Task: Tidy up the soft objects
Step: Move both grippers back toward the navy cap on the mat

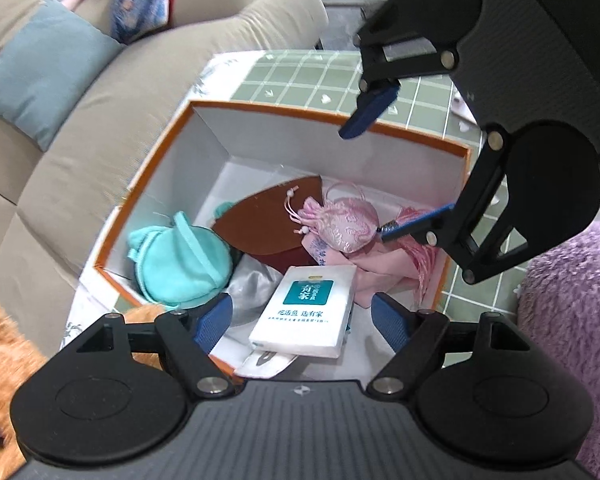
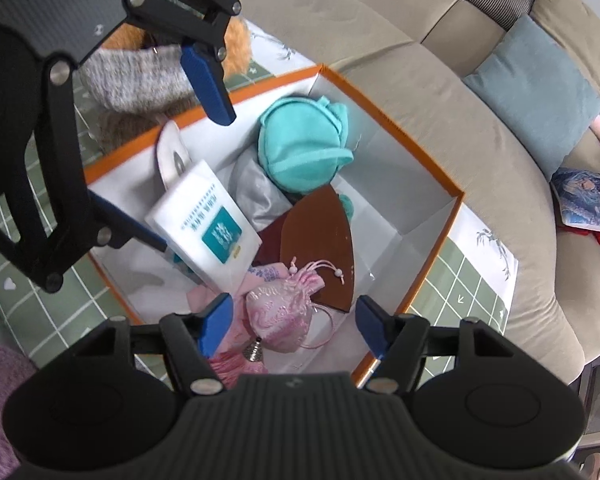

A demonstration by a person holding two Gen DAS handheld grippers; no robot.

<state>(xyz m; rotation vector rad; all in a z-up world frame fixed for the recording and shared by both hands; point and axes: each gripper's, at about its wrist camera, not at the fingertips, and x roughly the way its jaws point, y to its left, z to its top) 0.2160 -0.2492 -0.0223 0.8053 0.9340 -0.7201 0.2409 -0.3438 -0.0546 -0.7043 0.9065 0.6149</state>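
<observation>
Both the left gripper [image 1: 302, 322] and right gripper [image 2: 296, 326] hang open and empty above the box [image 1: 148, 168]; the tissue pack [image 1: 306, 310] lies lengthwise toward the left gripper.

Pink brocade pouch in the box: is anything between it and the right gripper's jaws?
Nothing visible. The right gripper hangs open above the pink brocade pouch, which lies uncovered in the box; the tissue pack sits beside it.

Bright even daylight, soft shadows, strong fisheye bending at edges, slight motion blur, near corners unsharp
</observation>
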